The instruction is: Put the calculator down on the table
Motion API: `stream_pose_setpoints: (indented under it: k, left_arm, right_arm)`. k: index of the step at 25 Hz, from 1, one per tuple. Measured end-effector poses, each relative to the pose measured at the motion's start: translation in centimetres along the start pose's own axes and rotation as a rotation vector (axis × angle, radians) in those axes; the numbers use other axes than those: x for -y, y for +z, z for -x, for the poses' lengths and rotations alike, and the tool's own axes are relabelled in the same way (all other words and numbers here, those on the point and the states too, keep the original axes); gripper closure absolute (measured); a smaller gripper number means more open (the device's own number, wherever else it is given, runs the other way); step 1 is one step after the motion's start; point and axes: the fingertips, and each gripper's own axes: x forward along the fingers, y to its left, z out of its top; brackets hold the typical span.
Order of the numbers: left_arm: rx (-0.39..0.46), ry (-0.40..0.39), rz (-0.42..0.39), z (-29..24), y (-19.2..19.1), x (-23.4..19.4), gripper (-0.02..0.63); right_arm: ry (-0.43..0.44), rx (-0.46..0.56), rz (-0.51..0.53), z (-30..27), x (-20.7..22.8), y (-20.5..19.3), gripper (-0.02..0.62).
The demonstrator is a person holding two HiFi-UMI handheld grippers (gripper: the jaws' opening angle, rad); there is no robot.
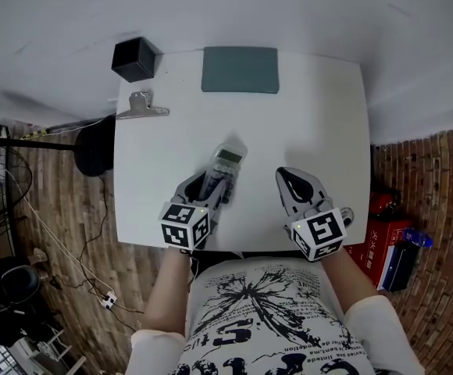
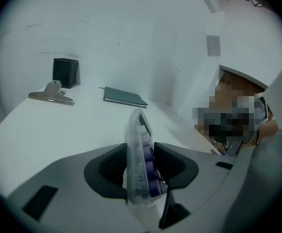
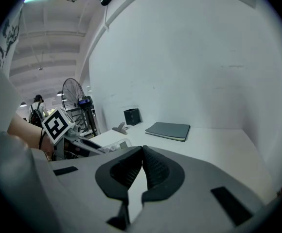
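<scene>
My left gripper (image 1: 217, 184) grips the calculator (image 1: 228, 160) on edge, so I should lay it flat against the table (image 1: 312, 116) before I let go.

A white bench (image 1: 320, 116) stands against a plain white wall (image 1: 211, 6). Brick-patterned floor (image 1: 437, 209) shows on both sides of it. A black standing fan (image 3: 73, 93) rises at the left, with loose cables (image 1: 78, 248) trailing on the floor nearby. A red box (image 1: 379, 241) sits at the right.
</scene>
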Motion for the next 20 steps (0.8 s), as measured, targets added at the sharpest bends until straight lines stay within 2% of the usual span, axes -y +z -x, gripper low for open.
stream_pose_setpoints:
  k: [8, 12, 16, 20]
  left_arm:
    - [-0.014, 0.068, -0.001, 0.2, -1.0, -1.6, 0.394]
    - [-0.054, 0.146, -0.067, 0.4, -1.5, -3.0, 0.398]
    - [-0.068, 0.138, -0.074, 0.6, -1.5, -3.3, 0.4]
    - [-0.035, 0.129, -0.085, 1.6, -0.6, -3.4, 0.411]
  right_arm:
    - [-0.007, 0.005, -0.025, -1.2, -0.4, -0.1, 0.58]
    - [-0.018, 0.006, -0.032, -1.4, -0.8, -0.1, 0.58]
    - [-0.036, 0.008, -0.03, -1.5, -1.4, 0.1, 0.58]
    - [-0.061, 0.017, -0.025, -1.3, -2.2, 0.6, 0.58]
